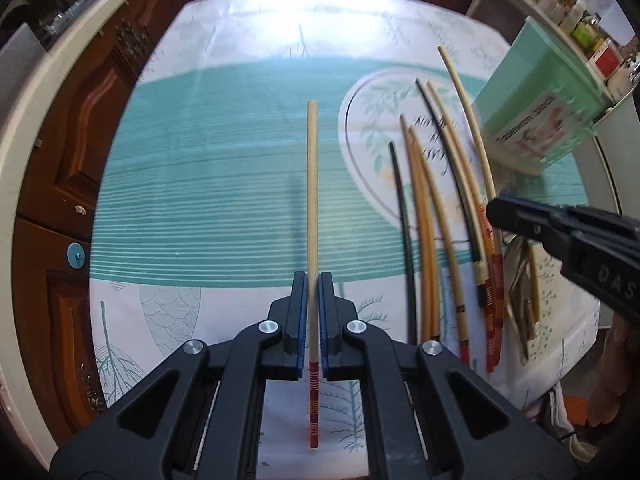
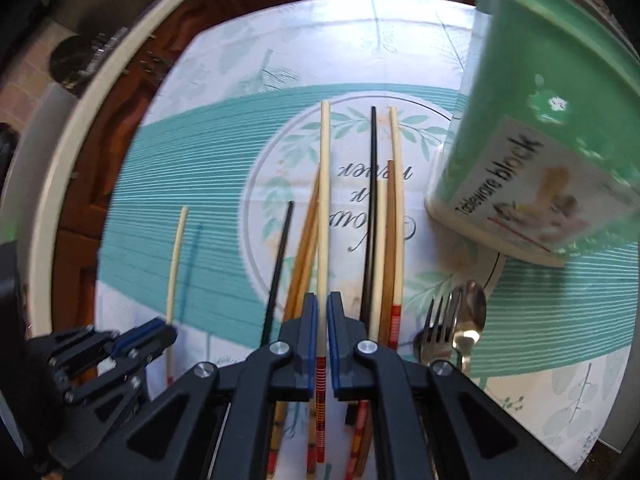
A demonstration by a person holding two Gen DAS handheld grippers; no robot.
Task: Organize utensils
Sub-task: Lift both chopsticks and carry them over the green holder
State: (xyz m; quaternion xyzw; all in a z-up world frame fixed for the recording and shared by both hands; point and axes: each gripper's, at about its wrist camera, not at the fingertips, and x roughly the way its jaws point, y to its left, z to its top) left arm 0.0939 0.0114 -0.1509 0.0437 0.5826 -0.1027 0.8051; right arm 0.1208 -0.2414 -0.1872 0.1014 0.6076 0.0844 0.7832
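Note:
My left gripper [image 1: 313, 280] is shut on a pale chopstick [image 1: 312, 200] with a red striped end, held above the teal patterned tablecloth. My right gripper [image 2: 322, 304] is shut on another pale chopstick [image 2: 324, 200] with a red striped end, over a row of several chopsticks [image 2: 384, 232]. That row [image 1: 436, 216] lies right of the left gripper. The right gripper [image 1: 496, 210] shows at the right edge of the left wrist view. The left gripper [image 2: 160, 332] shows at lower left in the right wrist view.
A green utensil holder box [image 2: 540, 128] stands at the right, also in the left wrist view [image 1: 540, 92]. A fork [image 2: 438, 320] and a spoon [image 2: 472, 312] lie beside the chopsticks. A wooden cabinet [image 1: 72, 152] lies beyond the table's left edge. A shelf of jars [image 1: 580, 20] is at upper right.

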